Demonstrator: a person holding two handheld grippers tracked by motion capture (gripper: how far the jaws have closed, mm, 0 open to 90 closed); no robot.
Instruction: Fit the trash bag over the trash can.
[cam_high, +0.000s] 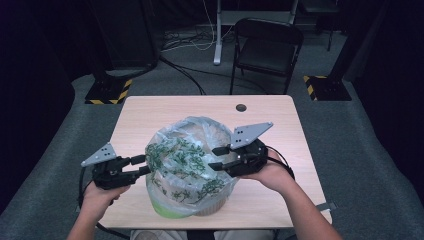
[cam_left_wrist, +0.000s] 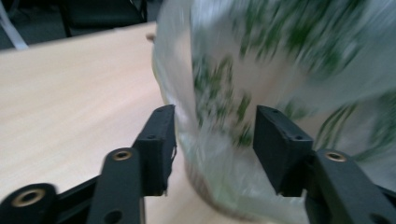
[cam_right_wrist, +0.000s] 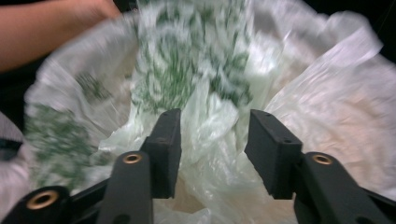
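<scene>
We work a clear, green-printed plastic bag (cam_high: 187, 162) draped over a round tub (cam_high: 215, 205) near the six o'clock edge of the wooden table (cam_high: 150, 110). Our left gripper (cam_high: 142, 165) sits at the bag's nine o'clock, jaws about half open, film lying loose between the pads (cam_left_wrist: 161, 144). Our right gripper (cam_high: 216, 158), at three o'clock, stands likewise half open, a fold of plastic between its pads (cam_right_wrist: 268, 149), unpinched.
</scene>
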